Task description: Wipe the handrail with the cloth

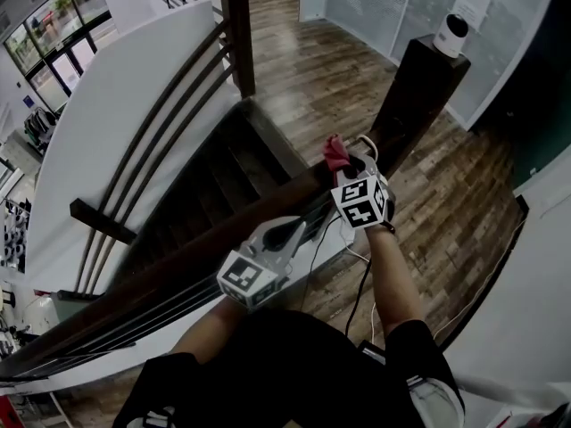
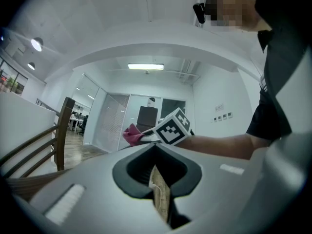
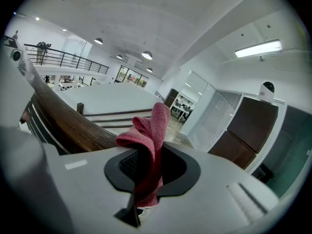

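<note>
Stairs: the dark steps (image 1: 214,176) go down between white walls.
Handrail: the long brown handrail (image 1: 178,266) slants up from the bottom left toward a post.
Post: the dark, square post (image 1: 419,87) stands at the top end of the rail, with a small white camera (image 1: 451,34) on top.
Left gripper: the left gripper (image 1: 284,234) sits over the rail, lower down than the other one. Its jaws are pressed close. A thin tan strip shows in the slot, and I cannot tell what it is.
Right gripper: the right gripper (image 3: 146,174) is up by the post and pinches the cloth tight.
Cloth: the pink cloth (image 3: 148,145) pokes up out of the jaws, at the rail's top end. I cannot tell if it touches the wood.
</note>
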Available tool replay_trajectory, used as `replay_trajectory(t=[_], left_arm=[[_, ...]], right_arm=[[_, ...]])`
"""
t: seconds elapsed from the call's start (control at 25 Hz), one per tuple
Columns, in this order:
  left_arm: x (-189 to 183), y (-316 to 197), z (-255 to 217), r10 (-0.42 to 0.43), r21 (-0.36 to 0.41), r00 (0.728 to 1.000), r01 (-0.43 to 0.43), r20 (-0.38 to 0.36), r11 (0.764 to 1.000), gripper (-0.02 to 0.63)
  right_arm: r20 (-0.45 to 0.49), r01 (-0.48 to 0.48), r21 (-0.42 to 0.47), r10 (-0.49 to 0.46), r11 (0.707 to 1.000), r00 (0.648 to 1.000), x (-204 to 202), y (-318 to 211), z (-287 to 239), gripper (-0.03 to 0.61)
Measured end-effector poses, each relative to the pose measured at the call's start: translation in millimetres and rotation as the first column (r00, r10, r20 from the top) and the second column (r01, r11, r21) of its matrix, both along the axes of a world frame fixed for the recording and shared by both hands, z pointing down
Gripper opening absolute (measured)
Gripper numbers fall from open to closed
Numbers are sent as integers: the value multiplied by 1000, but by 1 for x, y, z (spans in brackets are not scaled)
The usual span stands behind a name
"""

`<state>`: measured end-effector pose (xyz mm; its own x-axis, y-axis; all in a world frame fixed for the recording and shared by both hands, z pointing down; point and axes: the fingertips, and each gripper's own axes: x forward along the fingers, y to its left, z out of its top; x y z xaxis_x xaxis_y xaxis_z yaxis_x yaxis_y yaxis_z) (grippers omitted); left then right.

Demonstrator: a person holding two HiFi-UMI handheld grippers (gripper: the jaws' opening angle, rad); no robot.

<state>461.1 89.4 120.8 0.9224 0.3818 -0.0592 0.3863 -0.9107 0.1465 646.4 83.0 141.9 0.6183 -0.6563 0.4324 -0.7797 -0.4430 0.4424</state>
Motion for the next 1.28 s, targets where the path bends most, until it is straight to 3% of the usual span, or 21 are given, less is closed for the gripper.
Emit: replay_trajectory(t=[0.16,0.48,0.64,0.92,1.0,1.12,1.28], left_arm=[[1,10,-4,19,-5,1000,-19,3,1000,0],[-11,0,-3,-21,8,1000,21,10,1000,0],[-25,-8,-3,-52,7,998,52,20,999,0],[-64,-31,-5,-157,18,987,157,22,987,0],[-84,-44,-10,-205,-1,979,205,9,979,0],[-122,-74,-10,-284,-16,959,284,1,959,0],[-185,-107,-9,-382,-49,924,381,-7,923,0]], right_arm=[[-39,-31,1,31,1000,999,12,10,0,49],[-47,-124,13,125,992,991,51,33,1,49],[-44,-172,-5,172,985,984,72,43,1,49],[-46,-248,54,251,967,967,86,46,-6,49],[-43,-229,94,233,969,971,62,36,-14,49],[-35,-122,203,132,971,991,-4,7,-40,50],[-17,57,343,-54,938,998,-108,-29,-68,49]])
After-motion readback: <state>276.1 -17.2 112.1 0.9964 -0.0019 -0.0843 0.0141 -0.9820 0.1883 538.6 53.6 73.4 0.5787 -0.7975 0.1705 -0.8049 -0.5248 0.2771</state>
